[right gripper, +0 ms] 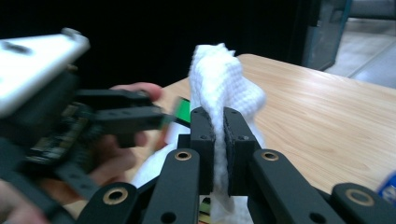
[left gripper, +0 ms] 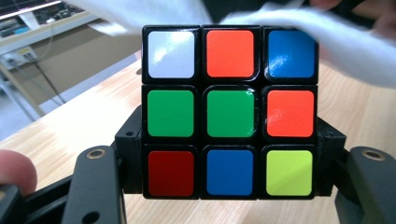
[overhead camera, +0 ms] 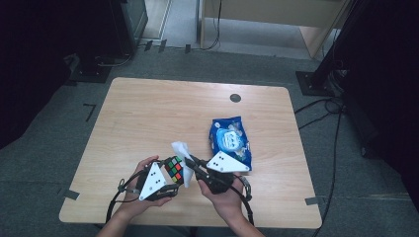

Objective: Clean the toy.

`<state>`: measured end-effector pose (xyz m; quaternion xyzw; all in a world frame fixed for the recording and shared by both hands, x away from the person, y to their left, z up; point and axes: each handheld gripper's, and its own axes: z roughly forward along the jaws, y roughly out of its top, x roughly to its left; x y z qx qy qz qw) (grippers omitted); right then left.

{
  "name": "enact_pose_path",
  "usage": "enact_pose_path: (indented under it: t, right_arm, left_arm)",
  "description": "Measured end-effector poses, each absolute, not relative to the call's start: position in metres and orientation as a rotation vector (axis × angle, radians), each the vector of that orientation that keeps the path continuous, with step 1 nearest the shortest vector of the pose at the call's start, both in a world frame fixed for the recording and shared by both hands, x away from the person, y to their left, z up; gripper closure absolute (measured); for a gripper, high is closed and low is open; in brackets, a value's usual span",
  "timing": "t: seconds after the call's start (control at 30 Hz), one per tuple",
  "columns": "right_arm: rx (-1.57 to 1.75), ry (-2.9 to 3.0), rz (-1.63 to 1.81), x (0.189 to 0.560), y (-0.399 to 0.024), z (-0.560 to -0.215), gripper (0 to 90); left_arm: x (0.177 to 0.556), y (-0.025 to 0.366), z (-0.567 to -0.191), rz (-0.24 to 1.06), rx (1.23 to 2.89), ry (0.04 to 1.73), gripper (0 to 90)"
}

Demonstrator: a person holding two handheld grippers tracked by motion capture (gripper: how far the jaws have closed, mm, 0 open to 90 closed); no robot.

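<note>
1. Wood-grain surface (overhead camera: 148,113) stands on grey carpet in a dark room; a blue packet (overhead camera: 230,140) lies at its right.
2. Left claw (left gripper: 229,154) grips the puzzle cube (left gripper: 229,112) above the surface.
3. Right claw (right gripper: 218,135) pinches a white wipe (right gripper: 222,88) beside the cube.

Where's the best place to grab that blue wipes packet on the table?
Take the blue wipes packet across its narrow width at the far end, coming from above: it lies flat, lengthwise away from the person, and its near end sits under the right tongs.
</note>
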<state>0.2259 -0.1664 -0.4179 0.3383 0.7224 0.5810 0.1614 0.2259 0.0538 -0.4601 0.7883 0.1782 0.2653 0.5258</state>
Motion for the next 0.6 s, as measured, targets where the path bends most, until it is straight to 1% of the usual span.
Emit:
enact_pose_path:
  t: [0.2, 0.4, 0.43, 0.53, 0.6]
  right_arm:
    - [1.077, 2.067, 1.47, 0.247, -0.181, -0.437, 85.3]
    - [1.183, 2.072, 1.39, 0.262, -0.192, -0.457, 83.9]
    - [1.183, 2.081, 1.386, 0.263, -0.192, -0.458, 80.8]
    - [1.186, 2.113, 1.422, 0.266, -0.19, -0.459, 59.9]
    - [1.181, 2.091, 1.455, 0.264, -0.188, -0.455, 50.8]
  left_arm:
    - [0.228, 0.06, -0.456, 0.619, 1.846, 0.434, 34.3]
    - [0.233, 0.067, -0.458, 0.627, 1.838, 0.475, 34.3]
    - [0.233, 0.068, -0.458, 0.628, 1.838, 0.478, 34.3]
    - [0.234, 0.068, -0.458, 0.633, 1.838, 0.485, 34.3]
    - [0.235, 0.069, -0.459, 0.635, 1.842, 0.487, 34.3]
